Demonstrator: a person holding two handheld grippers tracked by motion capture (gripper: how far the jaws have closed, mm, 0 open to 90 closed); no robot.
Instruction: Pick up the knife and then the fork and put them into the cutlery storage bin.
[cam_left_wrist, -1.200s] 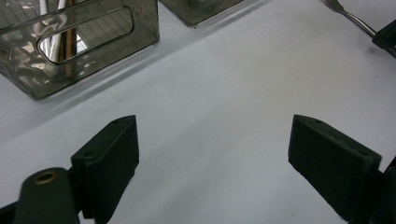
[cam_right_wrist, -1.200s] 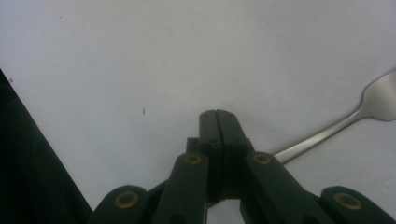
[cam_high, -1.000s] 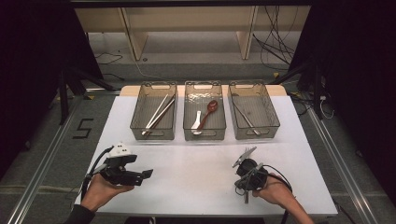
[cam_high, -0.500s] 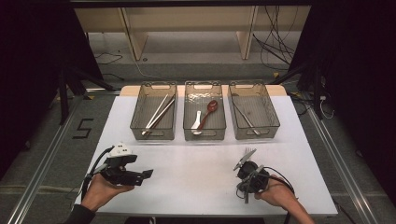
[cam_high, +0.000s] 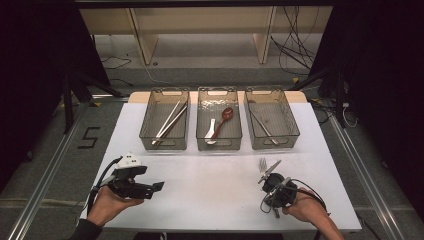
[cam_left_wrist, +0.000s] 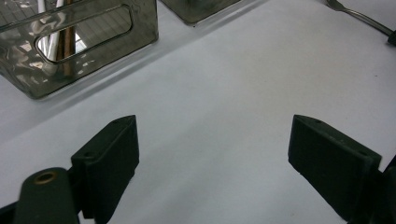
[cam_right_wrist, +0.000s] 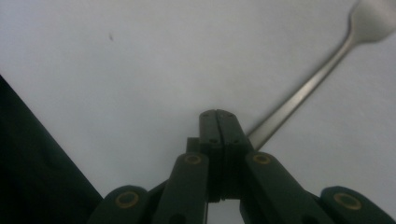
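With its jaws pinched tight on the fork (cam_right_wrist: 299, 100) handle low over the table (cam_high: 215, 185), the right gripper (cam_high: 271, 176) seems mid-carry, so next it should swing toward the right-hand bin (cam_high: 272, 120) at twelve o'clock (the left gripper (cam_left_wrist: 215, 154) gapes wide, holding nothing).

Open worktop in front, bins at the back

Three bins (cam_high: 219, 125) line the worktop's (cam_high: 210, 185) far edge; a fork (cam_high: 265, 167) lies near the right front.
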